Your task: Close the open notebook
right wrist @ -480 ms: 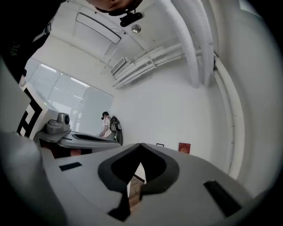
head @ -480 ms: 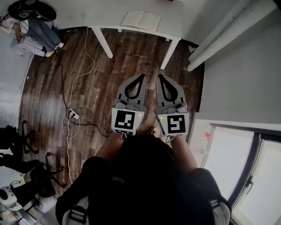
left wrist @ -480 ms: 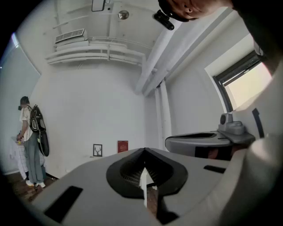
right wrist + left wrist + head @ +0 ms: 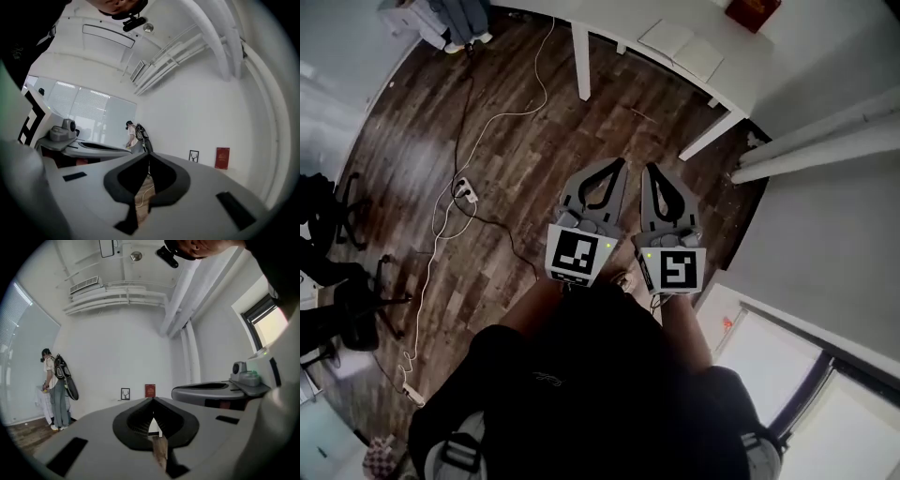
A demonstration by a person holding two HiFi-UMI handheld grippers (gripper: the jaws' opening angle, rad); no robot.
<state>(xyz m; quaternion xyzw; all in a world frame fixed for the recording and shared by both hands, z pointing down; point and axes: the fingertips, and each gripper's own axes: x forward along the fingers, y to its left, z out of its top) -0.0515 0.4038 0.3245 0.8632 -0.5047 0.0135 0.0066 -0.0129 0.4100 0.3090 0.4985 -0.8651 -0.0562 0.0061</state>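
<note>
While standing on the wood floor (image 4: 516, 141), well apart from the table (image 4: 581, 11), holds left gripper (image 4: 622, 165) and right gripper (image 4: 647, 170) side by side in front of the body, level, tips aimed ahead toward the table. Reads as a carrying pose for the approach. With nothing to grip yet, has the fingers of both pressed together, tips meeting, nothing between them. Shows the same from each gripper's own camera: left gripper (image 4: 153, 400) closed to a point with only floor and the far wall past it, right gripper (image 4: 149, 154) likewise closed and empty.

Finds the notebook (image 4: 682, 51) lying open and flat on the table, close to the front edge, above the span between the two visible legs and near a red item (image 4: 753, 11) at the back. Lies out of reach of either gripper.

Spreads its two pages along the table's length, so puts the long axis of the open spread along the front edge, slanting from upper left to lower right in the head view. Sets the spine crosswise to that, running roughly from the wall side toward the person. Probably calls for a lift at one outer page edge, swung over the spine onto the other page.
</note>
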